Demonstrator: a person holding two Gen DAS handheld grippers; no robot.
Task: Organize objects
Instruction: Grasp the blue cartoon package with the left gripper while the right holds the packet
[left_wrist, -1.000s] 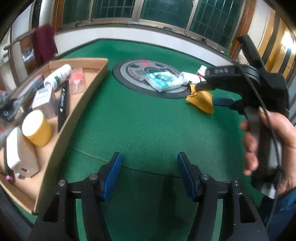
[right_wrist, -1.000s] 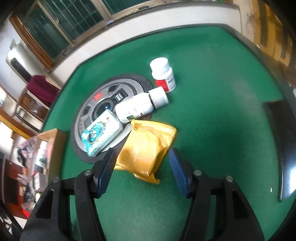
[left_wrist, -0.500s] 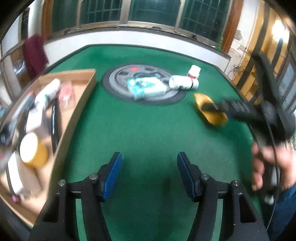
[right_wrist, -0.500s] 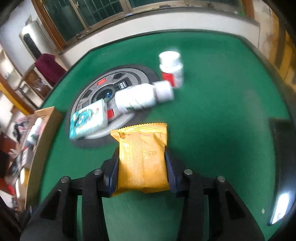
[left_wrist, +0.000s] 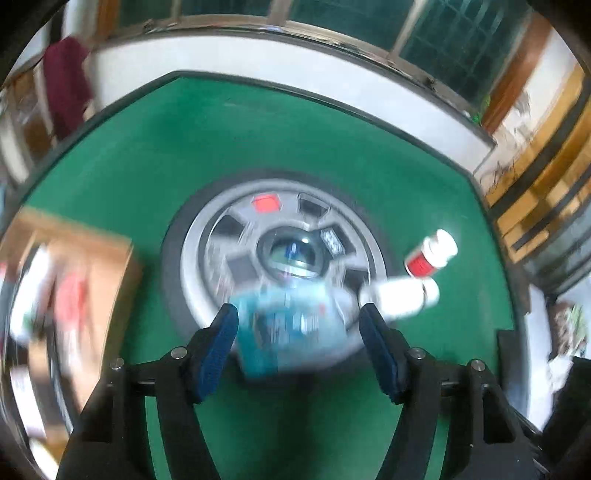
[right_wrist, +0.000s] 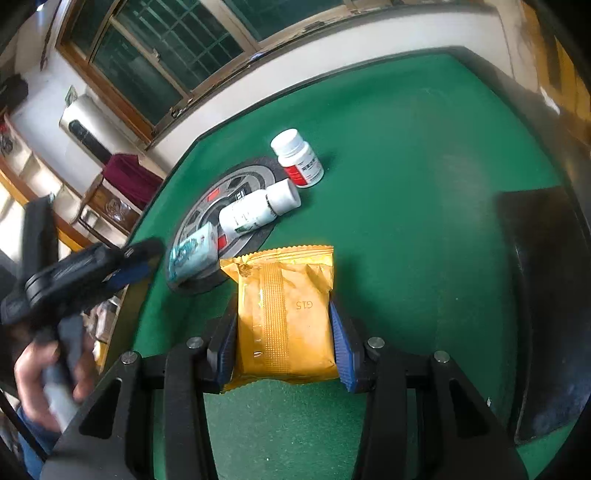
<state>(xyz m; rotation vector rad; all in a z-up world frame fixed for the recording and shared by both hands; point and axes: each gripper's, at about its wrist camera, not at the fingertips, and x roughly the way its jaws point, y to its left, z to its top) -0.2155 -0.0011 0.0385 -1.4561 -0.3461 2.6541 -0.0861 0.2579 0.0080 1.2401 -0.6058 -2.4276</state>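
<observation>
**greenfelt_guy:** so the table (right_wrist: 406, 166) has a green felt top with a dark rim. There's a round grey panel (left_wrist: 229, 229) in the middle, with a glassy dome (left_wrist: 295, 254) at its centre and a red button (left_wrist: 266, 203) on the side toward the far edge.

**lurker22:** yep. Past the far edge there's a white wall with dark grilled windows (right_wrist: 166, 62) in wooden frames. A maroon cloth (right_wrist: 129, 177) is draped over some wooden furniture off the far left corner, and there's a white cylinder (right_wrist: 79, 122) on the wall above it. Something flat and black (right_wrist: 546, 295) sits at the right edge, can't tell what.
</observation>
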